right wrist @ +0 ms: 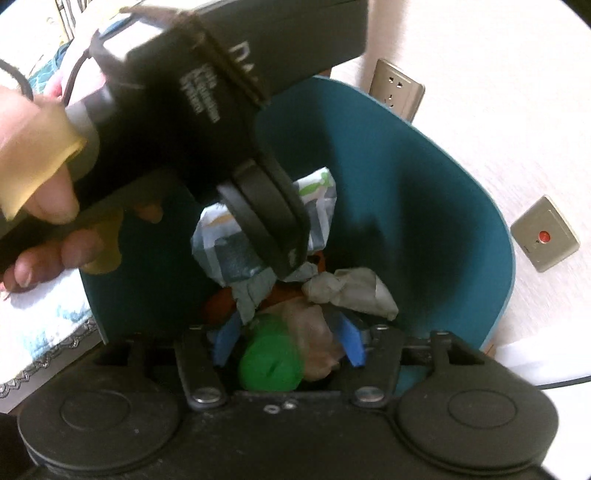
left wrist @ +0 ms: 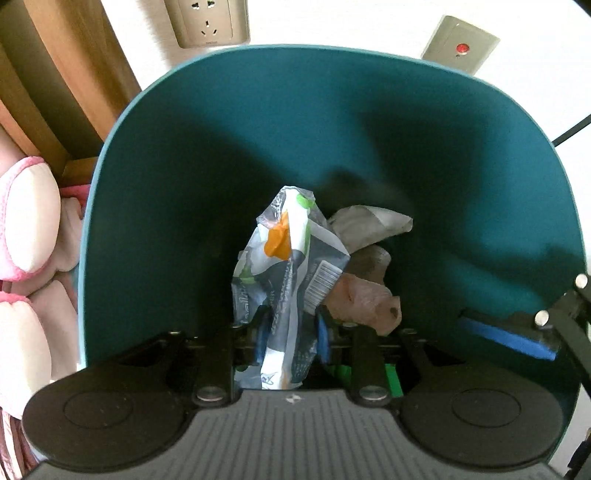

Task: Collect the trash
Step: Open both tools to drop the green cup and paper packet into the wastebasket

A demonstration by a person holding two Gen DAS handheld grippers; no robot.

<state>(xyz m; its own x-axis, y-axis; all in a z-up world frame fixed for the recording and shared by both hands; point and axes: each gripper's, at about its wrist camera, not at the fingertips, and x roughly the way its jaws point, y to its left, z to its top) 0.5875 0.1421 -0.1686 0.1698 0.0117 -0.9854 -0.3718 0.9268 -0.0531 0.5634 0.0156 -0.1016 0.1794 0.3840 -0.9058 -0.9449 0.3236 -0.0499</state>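
A teal trash bin (left wrist: pixel 369 122) fills both views (right wrist: pixel 424 206). My left gripper (left wrist: pixel 290 332) is inside it, shut on a crumpled white-and-grey plastic wrapper (left wrist: pixel 291 266) with an orange patch and a barcode. Grey paper (left wrist: pixel 373 221) and a pinkish wad (left wrist: pixel 365 299) lie in the bin. My right gripper (right wrist: pixel 288 339) is over the bin with its blue pads (right wrist: pixel 352 339) spread wide. A green object (right wrist: pixel 269 365) sits between them, untouched as far as I can tell. The left gripper's body (right wrist: pixel 221 92) crosses the right wrist view above the wrapper (right wrist: pixel 221 254).
The bin stands against a white wall with a socket (left wrist: pixel 207 22) and a red-button plate (left wrist: pixel 461 44). Wooden furniture (left wrist: pixel 55 74) and pink slippers (left wrist: pixel 26 214) are at the left. A white cloth (right wrist: pixel 37 325) lies left of the bin.
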